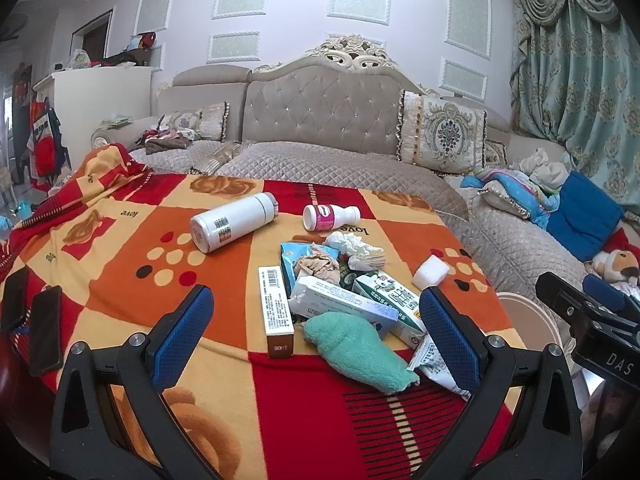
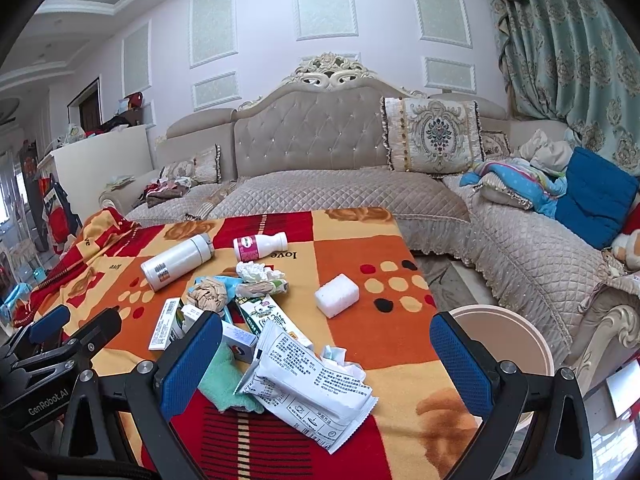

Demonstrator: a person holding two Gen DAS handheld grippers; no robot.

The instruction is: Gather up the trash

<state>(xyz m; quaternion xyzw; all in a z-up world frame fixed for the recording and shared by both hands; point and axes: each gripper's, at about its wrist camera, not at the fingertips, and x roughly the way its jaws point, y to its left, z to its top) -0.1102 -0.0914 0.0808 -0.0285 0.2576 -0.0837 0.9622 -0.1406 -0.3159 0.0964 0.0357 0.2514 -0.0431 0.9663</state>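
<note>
Both grippers gape wide, holding nothing — the left gripper [image 1: 316,320] frames the green towel [image 1: 358,346], the right gripper [image 2: 326,346] frames the white wrapper [image 2: 310,388], beside the beige bin [image 2: 516,344].

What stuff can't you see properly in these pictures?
- Bin: right wrist view, the right gripper finger and the blanket edge cover part of it; its inside is hidden.
- Green cloth: right wrist view, half behind a finger and the white packet.
- Box print: left wrist view, too small to read.
</note>
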